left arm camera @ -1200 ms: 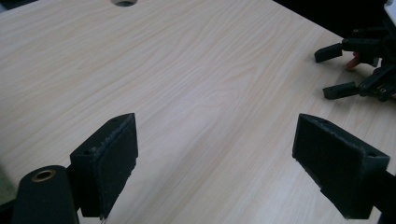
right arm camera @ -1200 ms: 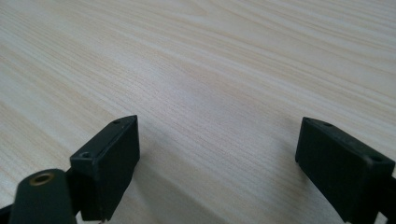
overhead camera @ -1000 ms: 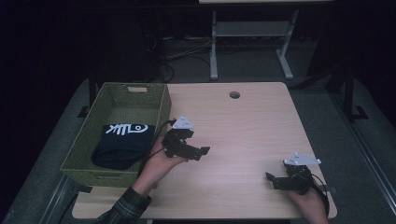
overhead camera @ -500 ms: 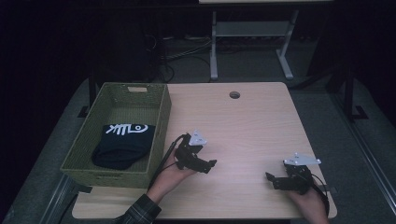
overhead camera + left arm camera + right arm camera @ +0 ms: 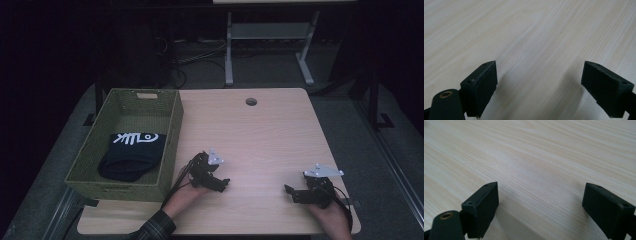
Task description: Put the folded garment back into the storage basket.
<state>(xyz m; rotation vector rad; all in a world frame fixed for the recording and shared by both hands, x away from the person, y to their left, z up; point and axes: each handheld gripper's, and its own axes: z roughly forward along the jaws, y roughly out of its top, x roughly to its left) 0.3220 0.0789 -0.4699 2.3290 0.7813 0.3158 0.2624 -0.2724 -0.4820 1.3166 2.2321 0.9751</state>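
1. Since the earlier frames, left gripper (image 5: 216,181) has come away from the basket's right wall, toward the person and a little rightward over the bare wood; right gripper (image 5: 296,194) sits where it was, near the front right corner.
2. Counter (image 5: 260,135): pale wood-grain top with a round cable hole (image 5: 251,101) near its far edge. Nothing lies on the wood between the two grippers.
3. Basket (image 5: 170,135): green woven, rectangular, standing along the counter's left side, partly overhanging the left edge.
4. Dark cloth (image 5: 131,156): black folded item with a white printed mark, lying inside the basket toward its near end, well apart from both grippers.
5. Left gripper: just right of the basket's near right corner, low over the counter, held by a hand (image 5: 187,192) with a plaid sleeve cuff. In the left gripper view (image 5: 540,92) its jaws stand wide apart with only wood grain between them.
6. Right gripper: in the right gripper view (image 5: 541,213) its jaws are likewise spread wide, holding nothing, close above the counter surface.
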